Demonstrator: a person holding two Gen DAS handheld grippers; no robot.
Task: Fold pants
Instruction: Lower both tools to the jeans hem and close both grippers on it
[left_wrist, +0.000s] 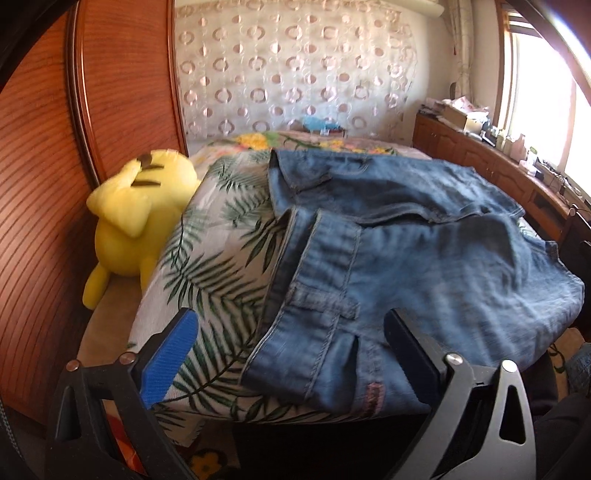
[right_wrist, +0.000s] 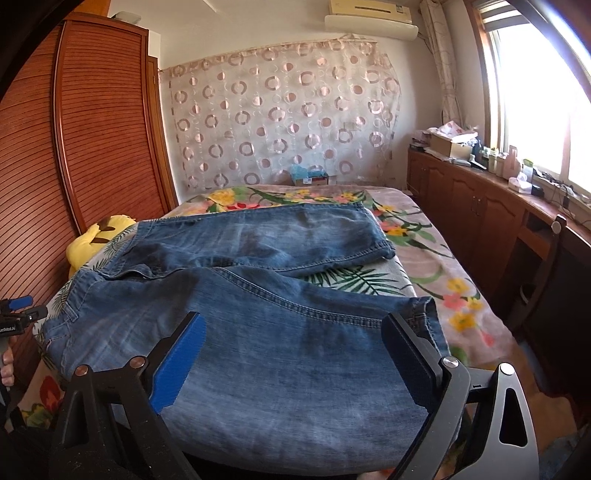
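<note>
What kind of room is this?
Most likely a home bedroom. Jeans lie spread on a bed with a floral cover, a yellow plush toy sits beside a wooden wardrobe, and an air conditioner hangs above the curtain.

Home bedroom: bed (right_wrist: 461, 295), louvred wardrobe (right_wrist: 92, 129), air conditioner (right_wrist: 369, 18).
</note>
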